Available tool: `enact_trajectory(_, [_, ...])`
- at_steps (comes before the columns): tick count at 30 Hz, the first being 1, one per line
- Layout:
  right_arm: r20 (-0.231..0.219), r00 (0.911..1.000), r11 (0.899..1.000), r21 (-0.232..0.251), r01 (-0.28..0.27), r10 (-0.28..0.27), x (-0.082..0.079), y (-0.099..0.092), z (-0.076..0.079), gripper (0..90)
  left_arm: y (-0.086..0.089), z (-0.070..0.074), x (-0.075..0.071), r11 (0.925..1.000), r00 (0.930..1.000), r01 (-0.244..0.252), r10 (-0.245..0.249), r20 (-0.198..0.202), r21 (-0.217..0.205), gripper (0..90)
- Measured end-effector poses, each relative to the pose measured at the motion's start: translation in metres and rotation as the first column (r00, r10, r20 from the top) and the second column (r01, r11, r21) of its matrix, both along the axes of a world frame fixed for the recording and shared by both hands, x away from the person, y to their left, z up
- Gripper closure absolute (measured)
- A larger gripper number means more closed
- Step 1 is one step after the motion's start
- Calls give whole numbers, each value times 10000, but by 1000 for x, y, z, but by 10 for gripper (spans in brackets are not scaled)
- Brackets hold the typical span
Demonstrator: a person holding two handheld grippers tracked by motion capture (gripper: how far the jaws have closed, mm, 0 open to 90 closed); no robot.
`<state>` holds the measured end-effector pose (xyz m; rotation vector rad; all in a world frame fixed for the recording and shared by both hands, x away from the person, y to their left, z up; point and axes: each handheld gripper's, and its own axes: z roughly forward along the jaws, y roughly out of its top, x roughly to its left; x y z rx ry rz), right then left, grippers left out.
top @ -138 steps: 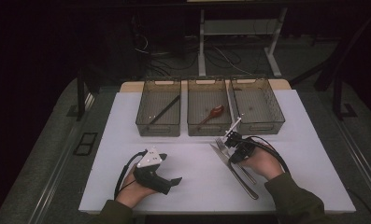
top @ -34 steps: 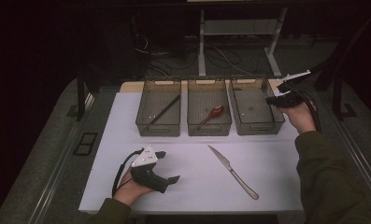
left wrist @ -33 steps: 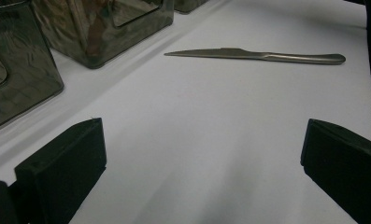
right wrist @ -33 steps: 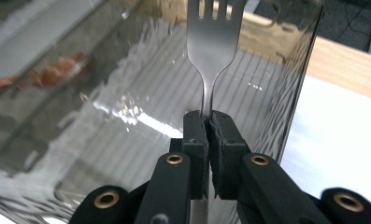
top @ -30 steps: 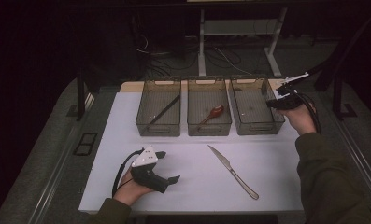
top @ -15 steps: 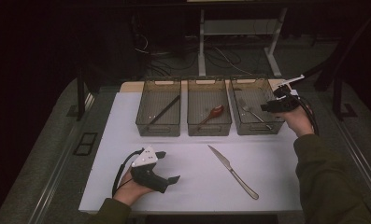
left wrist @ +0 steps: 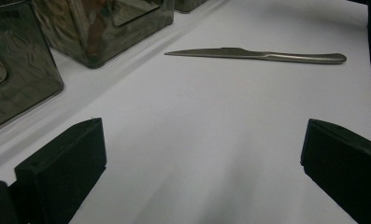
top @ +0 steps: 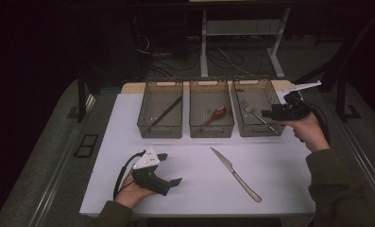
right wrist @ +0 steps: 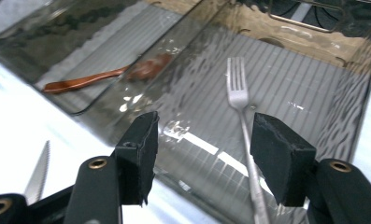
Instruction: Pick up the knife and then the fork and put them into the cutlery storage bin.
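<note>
— While the left gripper (top: 171, 169) rests jaws wide apart and empty left of the knife (top: 235, 173), what open room is there?
— Bare white table (top: 289, 179) all round the knife. Beyond it, three bins side by side: stick, red spoon (top: 214, 115), then fork (right wrist: 241, 116).
— And the right gripper (top: 268, 114)?
— Jaws just opening, nothing between them, at the right bin (top: 256, 134); the fork lies inside.

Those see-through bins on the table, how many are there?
3, in a row along the table's far edge: left bin with a dark stick, middle bin with a reddish spoon, right bin with a fork.
</note>
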<state>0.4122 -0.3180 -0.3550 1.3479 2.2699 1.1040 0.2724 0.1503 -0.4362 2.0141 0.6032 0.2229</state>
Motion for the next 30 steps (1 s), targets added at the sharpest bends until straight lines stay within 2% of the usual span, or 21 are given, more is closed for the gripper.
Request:
enact_trajectory(6, [173,9988,9986,260,-470,466,-24,7,4,391,0,0,0,10000,10000,-5,5,-12,1,0])
enact_trajectory(10, [116,9972,9966,368,-743,739,-40,13,4,389,-1,0,0,10000,10000,-9,9,5,-9,0])
enact_trajectory(16, [21,9932,9924,401,-1167,1167,-61,24,-4,388,0,0,0,10000,10000,11,-11,18,2,0])
enact_trajectory(19, [-140,9905,9906,64,-1369,1370,-67,33,-9,388,-1,0,0,10000,10000,19,-19,25,14,0])
enact_trajectory(21, [-225,9891,9893,129,-1451,1453,-71,36,-12,391,-1,1,-1,10000,10000,28,-28,42,7,0])
enact_trajectory(24, [-407,9843,9849,-147,-1726,1718,-76,43,-17,393,0,0,-1,10000,10000,27,-27,26,13,0])
enact_trajectory(30, [-904,9747,9775,-344,-2083,2045,-85,54,-23,402,-1,1,-1,10000,10000,42,-42,36,10,0])
